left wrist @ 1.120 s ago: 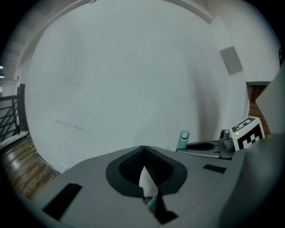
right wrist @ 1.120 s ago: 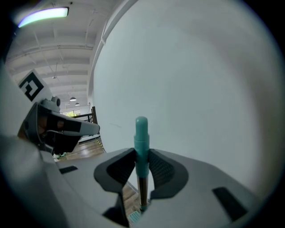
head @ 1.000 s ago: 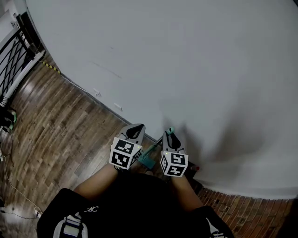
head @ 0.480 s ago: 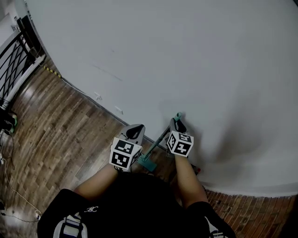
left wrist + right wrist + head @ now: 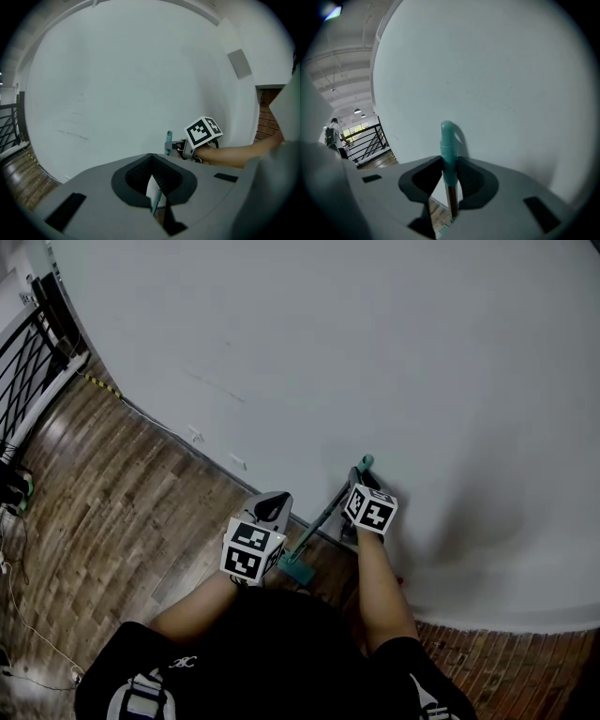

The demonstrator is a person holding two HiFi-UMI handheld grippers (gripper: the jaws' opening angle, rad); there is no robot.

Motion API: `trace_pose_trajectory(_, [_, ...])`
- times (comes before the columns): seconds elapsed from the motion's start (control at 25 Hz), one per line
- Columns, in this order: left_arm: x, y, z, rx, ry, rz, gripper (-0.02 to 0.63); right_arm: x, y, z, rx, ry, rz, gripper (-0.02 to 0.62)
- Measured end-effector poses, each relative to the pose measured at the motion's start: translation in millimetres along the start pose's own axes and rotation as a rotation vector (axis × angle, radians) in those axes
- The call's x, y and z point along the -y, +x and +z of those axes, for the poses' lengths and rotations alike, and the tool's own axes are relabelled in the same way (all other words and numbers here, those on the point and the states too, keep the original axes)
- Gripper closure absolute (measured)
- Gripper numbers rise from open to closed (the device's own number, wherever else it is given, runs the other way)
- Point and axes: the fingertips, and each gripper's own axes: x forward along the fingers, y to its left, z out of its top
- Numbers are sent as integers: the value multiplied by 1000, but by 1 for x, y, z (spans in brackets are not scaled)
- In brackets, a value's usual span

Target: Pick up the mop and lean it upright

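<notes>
The left gripper [image 5: 272,505] hangs in the lower middle of the head view, over the seam where floor meets wall. Its jaws stand a little apart and press on nothing. In the left gripper view the slit between them shows only a sliver of white wall and a thin teal piece of shaft farther off.

Just right of it the mop [image 5: 447,140] runs as a slanted line. It rises from its teal foot [image 5: 298,568], low beside the left gripper's marker cube, up and rightward to the tip of the handle. The right gripper [image 5: 360,476] is clamped on that handle just under the tip. In the right gripper view both pads squeeze the teal grip, the rounded end stands above them and the darker shaft drops away below. The tip sits close before the wall and throws a shadow on it; whether it touches cannot be told. The two grippers are near each other but apart, the right one higher in the frame.

At the upper left edge of the head view stands a black railing [image 5: 33,343]. A wood-plank floor [image 5: 112,493] fills the left and lower left, with yellow-and-black tape [image 5: 101,381] near the wall's foot. The pale wall [image 5: 394,352] takes the whole upper and right part, and a strip of brick [image 5: 506,652] shows at the lower right.
</notes>
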Motion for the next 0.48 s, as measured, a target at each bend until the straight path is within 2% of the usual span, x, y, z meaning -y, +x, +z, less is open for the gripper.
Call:
trace_pose_trajectory(0.16, [2,1,1,-1,-1,-6,609,0,0,-2,-8,-3,-3,486])
trace_pose_trajectory(0.24, [2,3,3,2,-1,-10,609,-4,4,-8,-23,-41,1,482])
trace_pose_trajectory(0.32, [3,4,4,7,-1,-11,609,-12,2,-17,-22,-108,5,383])
trace_pose_trajectory(0.36, [2,3,5,11,1,-10,609,-15,-2,-19,-6,-127,-1,360])
trace_pose_trajectory(0.48, [1,4,8,15,-1,-11,609,-16,-22,-13,69,-120,-44,351])
